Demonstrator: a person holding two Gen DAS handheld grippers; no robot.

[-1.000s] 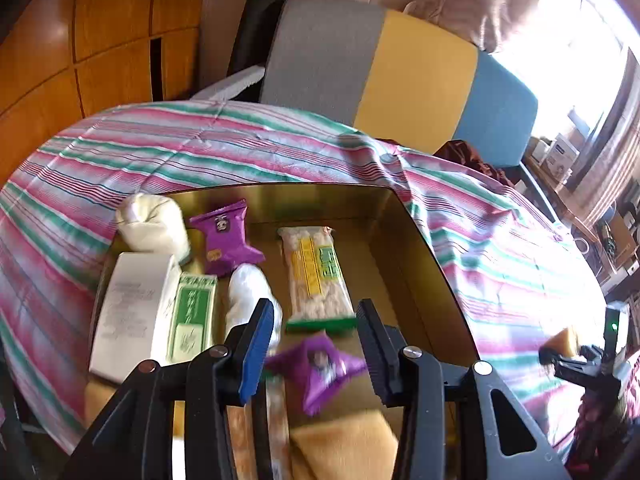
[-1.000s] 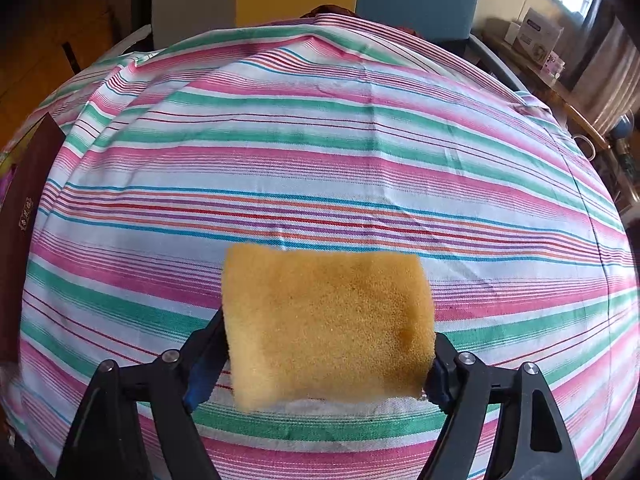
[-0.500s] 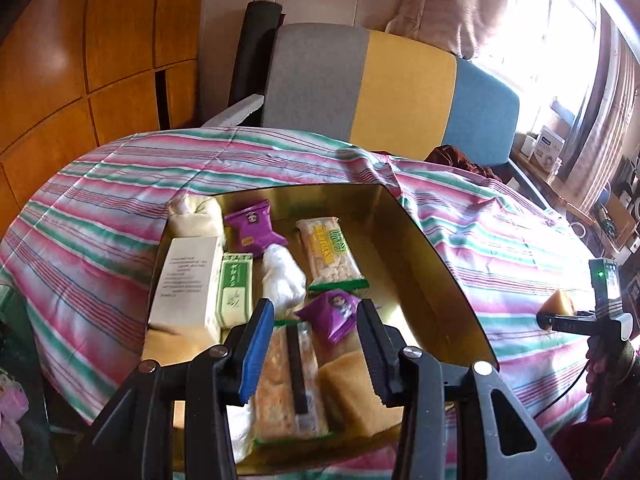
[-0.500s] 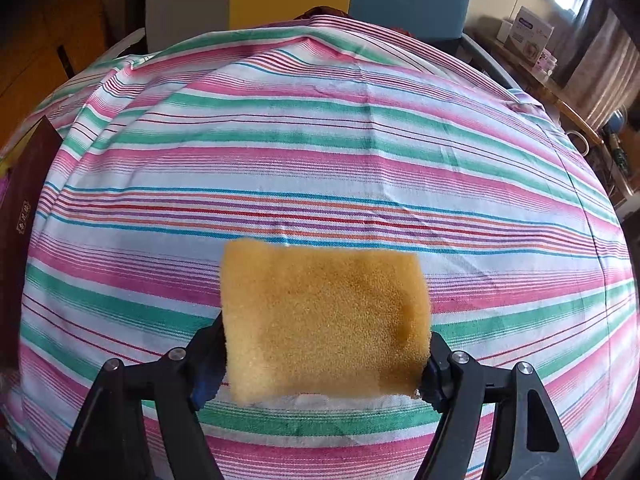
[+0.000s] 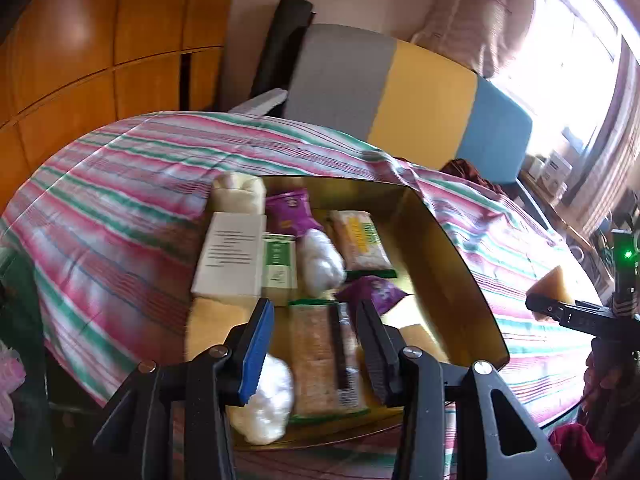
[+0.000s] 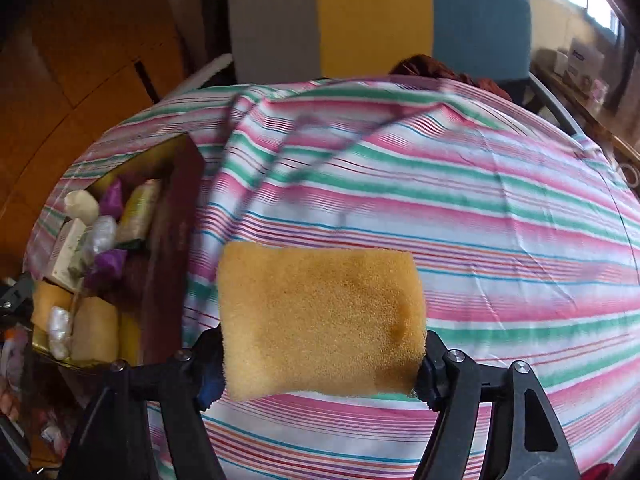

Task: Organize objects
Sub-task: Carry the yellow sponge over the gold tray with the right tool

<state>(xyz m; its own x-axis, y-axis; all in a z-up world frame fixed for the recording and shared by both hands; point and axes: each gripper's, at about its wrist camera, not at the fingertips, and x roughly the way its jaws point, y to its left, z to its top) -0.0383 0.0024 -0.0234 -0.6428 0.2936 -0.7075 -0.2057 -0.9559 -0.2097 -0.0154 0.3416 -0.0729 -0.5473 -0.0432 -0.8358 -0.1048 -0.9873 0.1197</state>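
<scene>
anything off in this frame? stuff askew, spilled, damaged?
Nothing spilled or damaged. The box is packed loosely, with packets lying at mixed angles. The tablecloth is wrinkled. The right gripper grips a sponge above the cloth, jaws closing.

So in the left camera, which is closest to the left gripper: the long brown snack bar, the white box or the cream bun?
From the left gripper, going away:
1. Long brown snack bar, lying between its fingers in the picture.
2. Flat white box, middle left of the gold tray.
3. Cream bun, far left corner.
</scene>
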